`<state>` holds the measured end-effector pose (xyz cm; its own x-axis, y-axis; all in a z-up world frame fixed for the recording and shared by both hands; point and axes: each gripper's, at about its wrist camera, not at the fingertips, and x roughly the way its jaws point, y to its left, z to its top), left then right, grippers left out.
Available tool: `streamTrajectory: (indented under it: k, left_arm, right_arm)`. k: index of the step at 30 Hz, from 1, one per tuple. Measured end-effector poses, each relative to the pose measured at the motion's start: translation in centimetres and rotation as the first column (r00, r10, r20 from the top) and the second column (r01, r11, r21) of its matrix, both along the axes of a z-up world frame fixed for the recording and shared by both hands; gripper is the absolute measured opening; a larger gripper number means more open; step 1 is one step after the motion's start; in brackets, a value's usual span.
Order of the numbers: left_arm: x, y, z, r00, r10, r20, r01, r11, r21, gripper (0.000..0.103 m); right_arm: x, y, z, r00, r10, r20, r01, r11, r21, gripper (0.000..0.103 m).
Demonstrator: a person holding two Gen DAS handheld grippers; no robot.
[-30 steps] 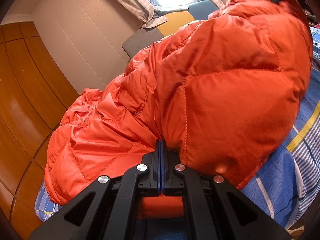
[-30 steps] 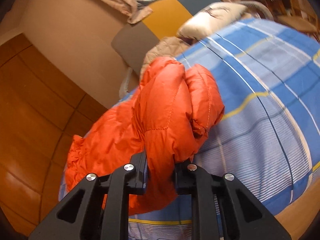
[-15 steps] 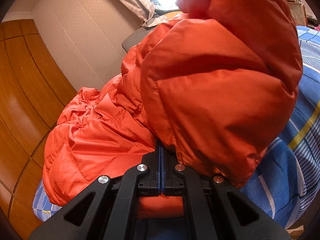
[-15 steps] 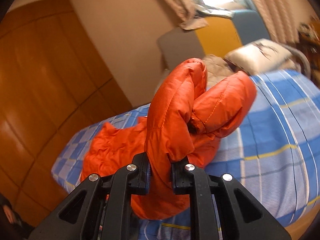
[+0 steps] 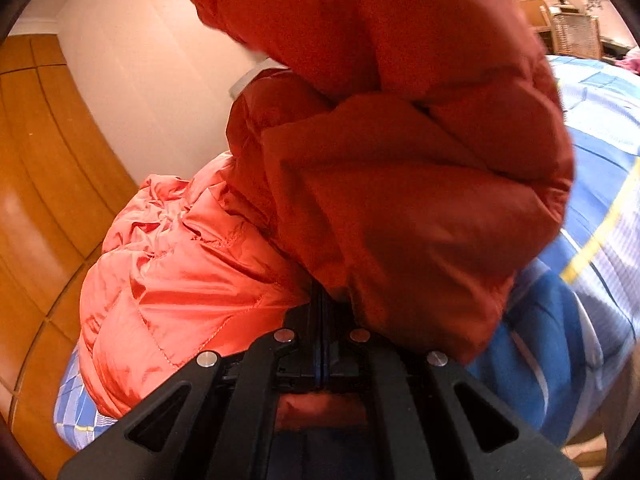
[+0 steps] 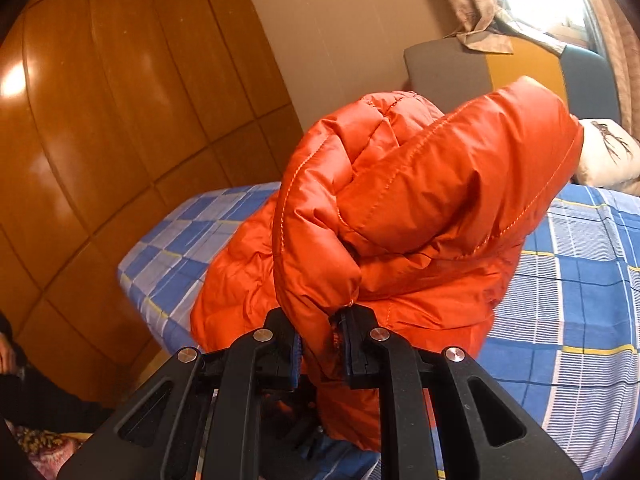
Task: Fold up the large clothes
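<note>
- The left gripper [image 5: 321, 300] is pinching the orange puffer jacket [image 5: 380, 208] – jaws fully together.
- The right gripper [image 6: 320, 340] is clamping a raised jacket fold above the checked bed [image 6: 580, 280].

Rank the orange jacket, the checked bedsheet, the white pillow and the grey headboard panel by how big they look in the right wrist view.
1. Orange jacket, though it is nearest the camera.
2. Checked bedsheet, partly hidden by the jacket.
3. Grey headboard panel.
4. White pillow, cut off at the frame edge, so the last two are unsure.
</note>
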<state>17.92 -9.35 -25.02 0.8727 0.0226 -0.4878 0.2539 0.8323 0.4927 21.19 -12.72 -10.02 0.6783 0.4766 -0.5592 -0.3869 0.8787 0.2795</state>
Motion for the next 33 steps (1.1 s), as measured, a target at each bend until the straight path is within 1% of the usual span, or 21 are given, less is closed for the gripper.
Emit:
streamTrajectory:
  k: [1, 3, 4, 5, 8, 9, 10, 12, 13, 14, 15, 18, 21, 22, 24, 26, 29, 30, 31, 33]
  left_arm:
    - [-0.4, 0.4, 0.2, 1.000, -0.019, -0.008, 0.019, 1.000, -0.013, 0.000]
    - [-1.7, 1.7, 1.1, 0.996, -0.088, -0.030, 0.085, 0.993, -0.080, 0.000]
    - [-2.8, 2.7, 1.8, 0.992, -0.119, -0.028, 0.115, 0.987, -0.117, 0.005]
    - [-3.5, 3.3, 2.2, 0.991, -0.132, -0.021, 0.128, 0.983, -0.131, 0.005]
    - [-5.2, 5.4, 2.9, 0.996, -0.090, 0.027, 0.093, 0.987, -0.129, 0.005]
    - [-5.4, 6.1, 3.3, 0.998, -0.052, 0.047, 0.058, 0.991, -0.119, 0.005]
    - [-5.5, 6.7, 3.5, 0.998, -0.021, 0.051, 0.027, 0.991, -0.129, 0.005]
    - [-5.2, 8.7, 3.8, 0.996, 0.075, 0.040, -0.066, 0.981, -0.182, 0.005]
    - [-5.0, 9.4, 3.7, 0.993, 0.113, 0.034, -0.104, 0.976, -0.191, 0.005]
    - [-4.7, 10.5, 3.5, 0.986, 0.163, 0.015, -0.157, 0.967, -0.199, 0.005]
    - [-4.5, 11.1, 3.3, 0.981, 0.196, 0.001, -0.191, 0.960, -0.204, 0.005]
    - [-3.8, 13.4, 2.6, 0.951, 0.307, -0.040, -0.308, 0.928, -0.210, 0.005]
    - [-3.6, 14.4, 1.9, 0.929, 0.365, -0.065, -0.371, 0.906, -0.203, 0.005]
    - [-3.6, 14.8, 1.8, 0.923, 0.377, -0.076, -0.384, 0.899, -0.210, 0.005]
    - [-3.9, 15.8, 1.7, 0.906, 0.412, -0.098, -0.424, 0.873, -0.240, 0.005]
    - [-3.7, 16.3, 1.6, 0.892, 0.439, -0.108, -0.452, 0.858, -0.245, 0.005]
    - [-5.0, 16.9, 1.7, 0.873, 0.474, -0.116, -0.488, 0.836, -0.251, 0.005]
    - [-5.0, 17.4, 1.6, 0.869, 0.481, -0.117, -0.495, 0.831, -0.255, 0.005]
    - [-5.3, 17.5, 1.5, 0.859, 0.498, -0.121, -0.512, 0.819, -0.260, 0.005]
    - [-5.3, 18.3, 1.3, 0.846, 0.514, -0.141, -0.532, 0.800, -0.278, 0.005]
  right_arm:
    - [0.1, 0.0, -0.1, 1.000, 0.004, -0.004, -0.004, 1.000, 0.000, 0.015]
    - [0.1, 0.1, -0.4, 1.000, 0.007, -0.005, -0.007, 1.000, -0.010, 0.015]
    - [0.1, 0.2, -0.5, 1.000, 0.010, -0.004, -0.011, 1.000, -0.013, 0.015]
    - [0.1, 0.2, -0.6, 1.000, 0.012, -0.002, -0.012, 1.000, -0.017, 0.015]
    - [-0.2, 1.1, -0.9, 0.999, 0.028, 0.023, -0.027, 0.998, -0.063, 0.015]
    - [-0.3, 1.5, -1.1, 0.999, 0.040, 0.025, -0.038, 0.997, -0.074, 0.015]
    - [-0.4, 2.1, -1.4, 0.998, 0.055, 0.026, -0.052, 0.994, -0.091, 0.015]
    - [-0.9, 3.7, -2.1, 0.995, 0.089, 0.041, -0.082, 0.984, -0.155, 0.015]
    - [-1.0, 4.2, -2.5, 0.994, 0.102, 0.046, -0.092, 0.979, -0.179, 0.015]
    - [-1.3, 5.1, -3.0, 0.991, 0.123, 0.050, -0.110, 0.971, -0.211, 0.015]
    - [-1.5, 5.9, -3.5, 0.989, 0.140, 0.052, -0.125, 0.964, -0.234, 0.015]
    - [-2.0, 8.2, -5.2, 0.980, 0.190, 0.054, -0.166, 0.938, -0.305, 0.015]
    - [-2.3, 10.0, -6.6, 0.974, 0.218, 0.061, -0.182, 0.913, -0.364, 0.015]
    - [-2.3, 10.4, -6.8, 0.973, 0.224, 0.062, -0.185, 0.907, -0.378, 0.015]
    - [-2.3, 11.8, -7.3, 0.969, 0.235, 0.074, -0.184, 0.890, -0.418, 0.015]
    - [-2.4, 12.8, -7.1, 0.966, 0.242, 0.086, -0.182, 0.881, -0.437, 0.015]
    - [-2.7, 14.3, -6.1, 0.960, 0.254, 0.117, -0.179, 0.881, -0.439, 0.015]
    - [-2.8, 14.9, -5.9, 0.956, 0.263, 0.130, -0.180, 0.875, -0.450, 0.015]
    - [-2.9, 15.5, -5.8, 0.951, 0.279, 0.137, -0.187, 0.866, -0.464, 0.015]
    - [-2.8, 16.4, -6.2, 0.942, 0.307, 0.136, -0.205, 0.847, -0.490, 0.015]
